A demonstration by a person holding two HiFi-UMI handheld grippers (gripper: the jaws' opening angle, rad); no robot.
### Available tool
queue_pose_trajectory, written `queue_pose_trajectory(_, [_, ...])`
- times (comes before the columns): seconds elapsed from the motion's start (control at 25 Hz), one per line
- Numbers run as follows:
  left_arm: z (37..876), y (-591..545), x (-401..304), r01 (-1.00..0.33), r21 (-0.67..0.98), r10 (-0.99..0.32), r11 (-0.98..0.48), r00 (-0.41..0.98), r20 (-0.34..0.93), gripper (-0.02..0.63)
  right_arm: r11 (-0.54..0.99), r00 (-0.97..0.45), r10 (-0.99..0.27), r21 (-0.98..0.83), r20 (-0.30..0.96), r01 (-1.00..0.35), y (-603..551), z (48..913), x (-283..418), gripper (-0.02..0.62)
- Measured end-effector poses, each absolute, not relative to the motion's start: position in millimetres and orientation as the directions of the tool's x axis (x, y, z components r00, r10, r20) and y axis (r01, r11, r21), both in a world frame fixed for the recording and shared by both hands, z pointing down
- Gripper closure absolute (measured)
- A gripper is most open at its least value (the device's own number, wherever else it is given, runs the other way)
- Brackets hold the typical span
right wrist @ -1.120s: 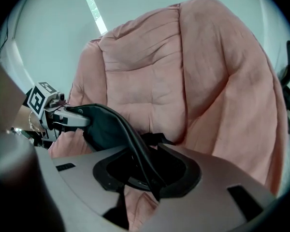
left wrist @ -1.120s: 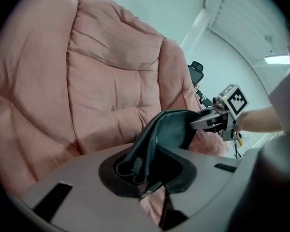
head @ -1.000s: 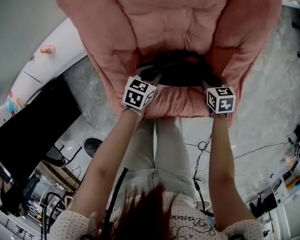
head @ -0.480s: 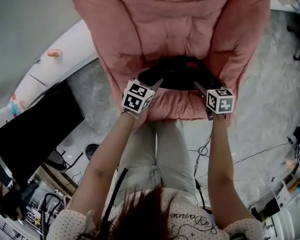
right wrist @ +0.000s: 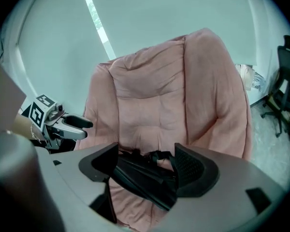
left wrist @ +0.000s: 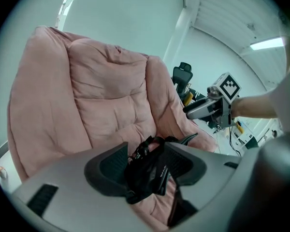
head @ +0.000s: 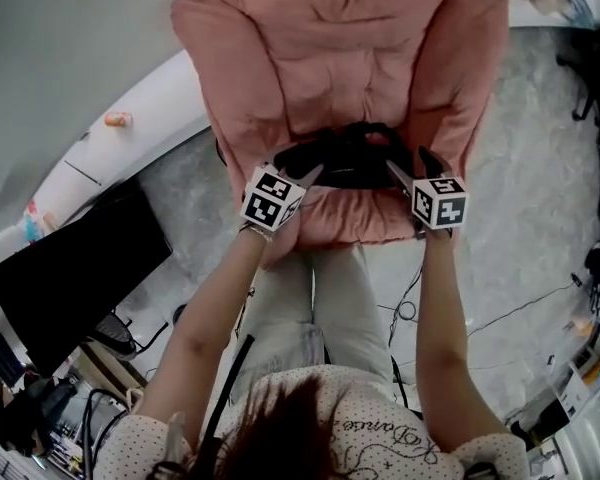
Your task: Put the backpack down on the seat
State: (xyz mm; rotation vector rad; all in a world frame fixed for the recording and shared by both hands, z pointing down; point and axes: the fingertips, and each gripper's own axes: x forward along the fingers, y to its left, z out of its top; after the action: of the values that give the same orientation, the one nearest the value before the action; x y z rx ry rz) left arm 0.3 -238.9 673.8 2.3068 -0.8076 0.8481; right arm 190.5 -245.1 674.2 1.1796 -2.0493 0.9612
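Observation:
A black backpack (head: pixel 348 156) lies flat on the seat of a pink padded armchair (head: pixel 340 48). My left gripper (head: pixel 306 176) is at the pack's left end and my right gripper (head: pixel 412 166) at its right end, both near the seat's front edge. In the left gripper view the backpack (left wrist: pixel 147 173) shows between the wide jaws of the left gripper (left wrist: pixel 146 162), pads clear of it. In the right gripper view the right gripper (right wrist: pixel 147 164) has its jaws closing slightly; the backpack (right wrist: pixel 145 178) sits between them, untouched.
A black screen (head: pixel 70 278) stands at the lower left beside a white curved ledge (head: pixel 130 118). Cables (head: pixel 410 308) trail over the grey floor right of the person's legs. A black office chair (right wrist: pixel 285 81) stands at the right of the armchair.
Both grippers have opened and let go of the backpack, which now rests on the seat. The grippers have drawn back a little toward the seat's front edge.

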Motion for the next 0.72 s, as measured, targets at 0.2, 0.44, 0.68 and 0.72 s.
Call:
queue_pose_trajectory(0.2, [651.0, -239.8, -4.3, -0.691, 0.271, -0.375, -0.670, 0.630, 0.680, 0.382, 0.358, -0.451, -0.532, -0.293, 0.716, -0.887, -251.5, 640.5, 176.1, 0.244])
queue_pose_trajectory(0.44, [610.7, -244.6, -15.7, -0.702, 0.238, -0.443, -0.671, 0.637, 0.631, 0.431, 0.372, -0.447, -0.624, -0.260, 0.641, -0.891, -250.0, 584.5, 158.1, 0.488])
queue_pose_trajectory(0.68, [570.4, -244.9, -15.9, -0.695, 0.239, -0.474, -0.678, 0.662, 0.581, 0.516, 0.391, -0.429, -0.676, -0.202, 0.598, -0.898, -244.9, 541.4, 148.4, 0.556])
queue_pose_trajectory(0.72, [563.4, -244.9, -16.6, -0.693, 0.238, -0.477, -0.681, 0.666, 0.573, 0.531, 0.394, -0.427, -0.685, -0.193, 0.591, -0.898, -244.6, 534.5, 146.6, 0.563])
